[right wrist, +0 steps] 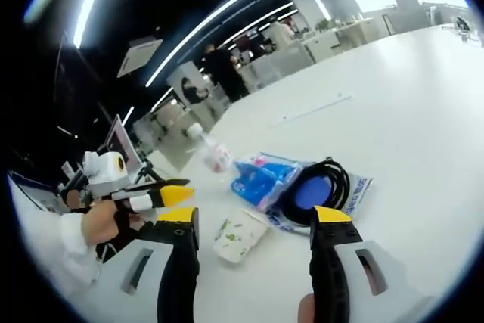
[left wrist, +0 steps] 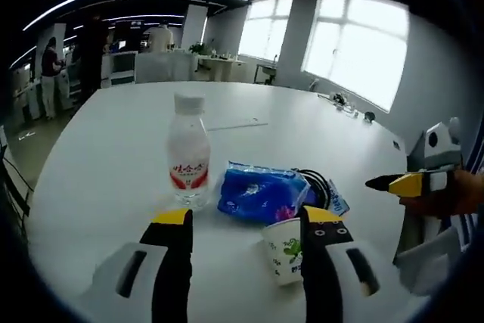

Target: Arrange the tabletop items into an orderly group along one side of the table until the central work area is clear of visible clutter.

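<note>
While both claws gape empty, the paper cup [left wrist: 285, 251] sits beside the left claw [left wrist: 247, 218] — between the right claw's [right wrist: 255, 215] jaws.

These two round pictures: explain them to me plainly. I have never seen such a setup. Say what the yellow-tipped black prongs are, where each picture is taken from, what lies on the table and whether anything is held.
A person holds a two-jaw grasping tool in each hand; there is no robot arm. A fisheye camera rides on each, so the black, yellow-tipped prongs rising from the bottom are that tool's own jaws.

One picture looks along the left tool, the other along the right tool. Each tool also appears at the edge of the other's picture.

On the white table stand a capped water bottle and a small paper cup with a green print. Beside them lie a blue plastic packet and a coiled black cable.

Both tools are open and hold nothing. The cup sits just ahead of the jaws, ungripped.
</note>
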The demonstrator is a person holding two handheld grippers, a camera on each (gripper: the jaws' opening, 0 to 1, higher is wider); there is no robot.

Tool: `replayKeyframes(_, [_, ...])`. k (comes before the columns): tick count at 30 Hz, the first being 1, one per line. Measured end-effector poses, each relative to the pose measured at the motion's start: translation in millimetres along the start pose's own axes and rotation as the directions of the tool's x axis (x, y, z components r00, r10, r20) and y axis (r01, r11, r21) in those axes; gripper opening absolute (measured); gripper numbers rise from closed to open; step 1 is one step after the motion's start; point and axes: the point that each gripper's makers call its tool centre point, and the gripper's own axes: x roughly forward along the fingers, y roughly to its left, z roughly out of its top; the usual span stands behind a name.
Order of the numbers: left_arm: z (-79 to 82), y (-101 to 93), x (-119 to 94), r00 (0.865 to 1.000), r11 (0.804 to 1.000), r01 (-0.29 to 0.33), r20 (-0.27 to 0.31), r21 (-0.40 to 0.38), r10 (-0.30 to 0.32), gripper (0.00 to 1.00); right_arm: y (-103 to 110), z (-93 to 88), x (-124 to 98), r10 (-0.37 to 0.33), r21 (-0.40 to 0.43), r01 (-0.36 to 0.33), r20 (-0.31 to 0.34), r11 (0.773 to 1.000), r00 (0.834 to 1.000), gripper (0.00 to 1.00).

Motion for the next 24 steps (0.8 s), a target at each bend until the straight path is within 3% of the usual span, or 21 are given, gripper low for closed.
replayKeyframes(4, [-7.9, 2.1, 5, 0.999, 1.000, 0.012, -0.035, -0.014, -0.012, 0.53, 6, -4.3, -5, -0.013, 0.008, 0.013, -0.013, 1.000, 1.000, 0.56])
replayKeyframes(9, [-8.7, 4.8, 11, 0.999, 1.000, 0.010, -0.044, 0.001, -0.010, 0.52, 6, 4.0, -6, -0.020, 0.005, 0.020, 0.014, 1.000, 1.000, 0.54])
replayKeyframes(14, [-5.4, 19.7, 19, 0.999, 0.999, -0.024, -0.030, -0.039, 0.023, 0.47, -7, 5.8, 18, -0.010, 0.079, 0.010, 0.000, 0.997, 1.000, 0.52])
replayKeyframes(16, [-10.3, 25.9, 28, 0.999, 0.998, -0.025, -0.041, -0.050, 0.023, 0.43, -12, 4.7, 28, -0.011, 0.109, 0.013, -0.021, 0.994, 1.000, 0.51])
replayKeyframes(18, [-17.6, 31.8, 32, 0.996, 0.994, -0.065, -0.066, -0.088, 0.059, 0.40, -12, 2.1, 33, 0.001, 0.113, 0.006, -0.055, 0.994, 0.998, 0.49])
replayKeyframes(24, [-25.2, 21.8, 53, 0.995, 0.989, -0.075, -0.070, -0.127, 0.067, 0.36, -23, 2.0, 51, 0.004, 0.122, 0.007, -0.096, 0.993, 0.995, 0.47])
